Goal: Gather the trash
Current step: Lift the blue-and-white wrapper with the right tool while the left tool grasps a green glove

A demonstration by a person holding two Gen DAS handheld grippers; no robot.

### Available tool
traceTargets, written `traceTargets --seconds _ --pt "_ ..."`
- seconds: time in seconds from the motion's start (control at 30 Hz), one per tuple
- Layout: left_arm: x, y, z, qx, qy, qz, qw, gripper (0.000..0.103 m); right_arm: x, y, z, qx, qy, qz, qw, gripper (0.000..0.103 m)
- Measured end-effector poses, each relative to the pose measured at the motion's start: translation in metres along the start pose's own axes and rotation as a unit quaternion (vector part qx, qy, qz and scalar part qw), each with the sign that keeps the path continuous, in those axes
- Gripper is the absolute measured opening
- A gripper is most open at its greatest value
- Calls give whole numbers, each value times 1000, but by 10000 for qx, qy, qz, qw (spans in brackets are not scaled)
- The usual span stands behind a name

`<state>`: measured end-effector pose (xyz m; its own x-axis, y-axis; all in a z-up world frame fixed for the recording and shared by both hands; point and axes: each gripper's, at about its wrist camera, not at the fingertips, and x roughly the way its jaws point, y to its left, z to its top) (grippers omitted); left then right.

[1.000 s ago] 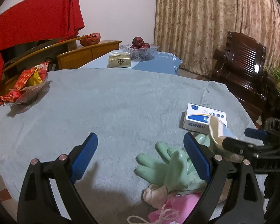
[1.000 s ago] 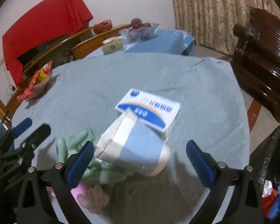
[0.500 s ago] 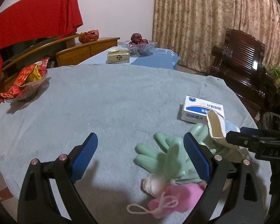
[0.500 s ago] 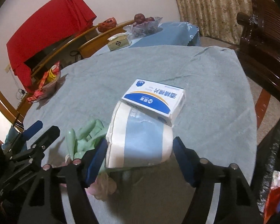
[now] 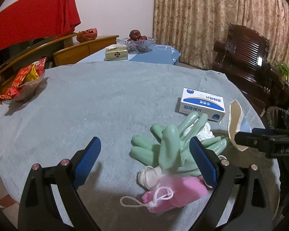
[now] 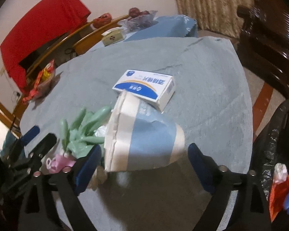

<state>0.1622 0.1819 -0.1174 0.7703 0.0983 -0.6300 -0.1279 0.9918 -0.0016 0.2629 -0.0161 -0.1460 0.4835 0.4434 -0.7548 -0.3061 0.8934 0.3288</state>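
A crushed white-and-blue paper cup (image 6: 142, 138) lies on the grey tablecloth between the open jaws of my right gripper (image 6: 144, 161); it also shows in the left wrist view (image 5: 236, 123). Green rubber gloves (image 5: 173, 144) lie beside it, over a white crumpled tissue (image 5: 205, 130) and a pink pouch with a white cord (image 5: 175, 194). A white-and-blue box (image 5: 202, 105) sits behind them. My left gripper (image 5: 144, 161) is open and empty, its right finger over the gloves.
A black-lined trash bin (image 6: 279, 154) with trash inside stands at the table's right edge. A bowl of red snack packets (image 5: 23, 82) sits far left. A dark wooden chair (image 5: 246, 57) stands to the right. A side table holds a tissue box (image 5: 116, 54) and fruit bowl (image 5: 136, 40).
My right gripper closed in around the paper cup, then opened wide again. The left gripper drew back slightly, showing more of the gloves and pink pouch.
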Motion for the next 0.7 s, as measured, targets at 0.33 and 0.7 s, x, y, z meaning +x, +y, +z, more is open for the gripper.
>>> traceTargets --seconds 0.33,0.7 --pt "4 0 2 5 5 -10 10000 90 19 -1 6 76 177 121 9997 71" --pt "-8 -3 -6 48 11 -89 9999 83 -15 10 -6 -445 -125 -154 9988 70"
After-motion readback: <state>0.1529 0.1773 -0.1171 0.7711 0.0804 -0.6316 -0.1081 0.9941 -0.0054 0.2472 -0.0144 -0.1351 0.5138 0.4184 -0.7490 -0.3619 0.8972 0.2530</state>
